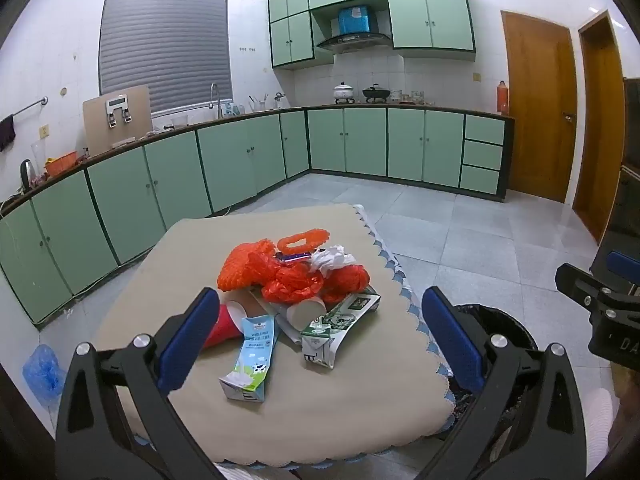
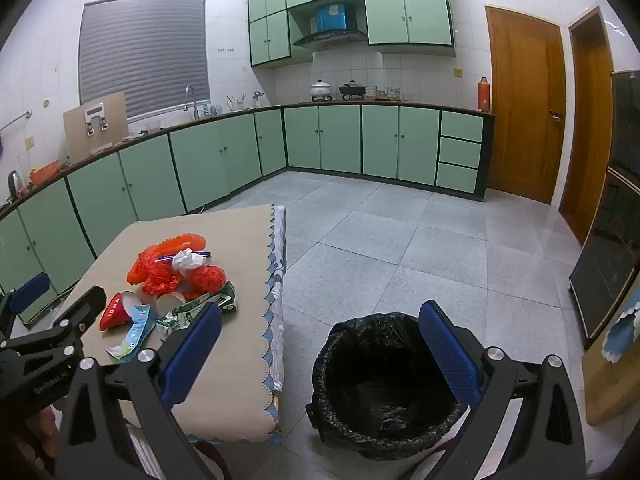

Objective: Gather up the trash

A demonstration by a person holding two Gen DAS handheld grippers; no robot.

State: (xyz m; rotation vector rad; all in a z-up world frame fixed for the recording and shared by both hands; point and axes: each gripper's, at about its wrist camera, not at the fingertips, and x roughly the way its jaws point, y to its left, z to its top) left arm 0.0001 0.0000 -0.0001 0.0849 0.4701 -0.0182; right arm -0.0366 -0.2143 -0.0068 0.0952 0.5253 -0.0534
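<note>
A heap of trash is seen on a small table (image 1: 352,412) covered with a beige scalloped cloth, in a kitchen lined with green cabinets (image 1: 224,160). The left wrist view looks straight down onto the heap: a blue-and-white milk carton (image 1: 250,354) lies nearest the camera, a crushed green-and-white carton (image 1: 340,322) just beside it, and a red paper cup (image 1: 224,322) and a brown paper cup (image 1: 306,310) are tipped on their sides behind them. Orange plastic netting (image 1: 288,270) and a crumpled white tissue (image 1: 330,258) are piled at the far side of the heap.

Only a sliver of the bin is caught in that view, beyond the table's right edge. In the right wrist view the black-lined trash bin (image 2: 384,384) is shown in full, standing on the grey tiled floor (image 2: 400,240) just beside the table, its bag open.

The left gripper (image 1: 320,340) is held above the near part of the table, aimed at the cartons, its blue-padded fingers spread wide with nothing between them. The right gripper (image 2: 320,354) is held off the table's edge over the bin, its fingers likewise spread wide and empty. All the trash is seen on the table.
</note>
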